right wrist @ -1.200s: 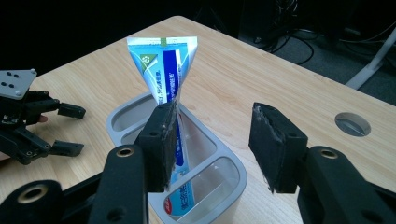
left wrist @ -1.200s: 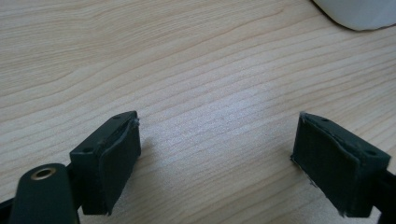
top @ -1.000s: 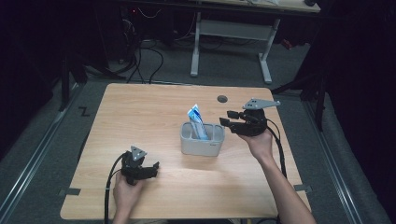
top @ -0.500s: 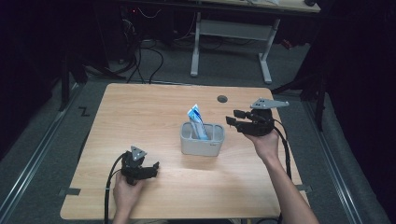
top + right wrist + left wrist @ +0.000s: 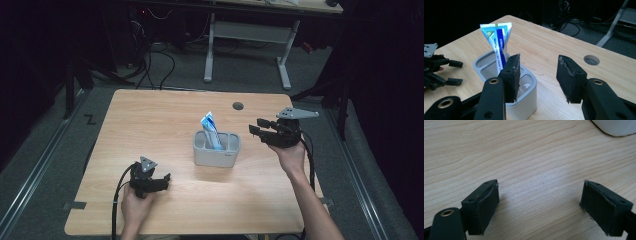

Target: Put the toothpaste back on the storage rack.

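Over on the left, the left gripper (image 5: 159,181) rests low on the table (image 5: 150,125), jaws spread wide with nothing but bare wood between them. In the middle, the toothpaste tube (image 5: 211,131) stands tilted in the grey holder (image 5: 217,150). To its right, near but apart, the right gripper (image 5: 256,127) hovers, jaws half open, just narrowing, empty.

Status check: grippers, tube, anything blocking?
Right gripper empty, jaws just closing, beside holder. Left gripper open, on table. Tube upright in holder. Nothing blocking.
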`<act>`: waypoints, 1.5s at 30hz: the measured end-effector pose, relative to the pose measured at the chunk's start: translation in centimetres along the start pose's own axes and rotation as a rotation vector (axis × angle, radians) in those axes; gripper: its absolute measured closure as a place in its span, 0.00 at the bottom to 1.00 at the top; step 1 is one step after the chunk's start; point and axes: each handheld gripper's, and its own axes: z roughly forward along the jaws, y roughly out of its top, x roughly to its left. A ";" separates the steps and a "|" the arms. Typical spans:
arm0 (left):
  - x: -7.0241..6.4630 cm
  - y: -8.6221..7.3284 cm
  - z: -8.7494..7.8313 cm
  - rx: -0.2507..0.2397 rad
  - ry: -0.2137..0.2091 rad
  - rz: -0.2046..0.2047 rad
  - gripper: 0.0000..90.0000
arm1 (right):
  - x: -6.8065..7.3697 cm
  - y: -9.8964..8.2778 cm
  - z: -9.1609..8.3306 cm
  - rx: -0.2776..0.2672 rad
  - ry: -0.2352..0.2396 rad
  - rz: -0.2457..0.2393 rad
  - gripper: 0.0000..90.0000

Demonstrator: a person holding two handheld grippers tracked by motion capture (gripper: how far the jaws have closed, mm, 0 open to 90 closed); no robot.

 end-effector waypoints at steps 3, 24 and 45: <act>0.0 0.0 0.0 0.000 0.000 0.000 0.17 | 0.0 0.0 -0.3 -0.004 -0.003 0.000 0.60; 0.0 0.0 0.0 0.000 -0.001 0.001 0.17 | -1.2 -1.7 -2.3 -0.043 -0.021 0.053 0.59; 0.0 0.0 0.0 0.000 -0.001 0.001 0.17 | -2.4 -4.2 -3.8 -0.068 -0.039 0.116 0.59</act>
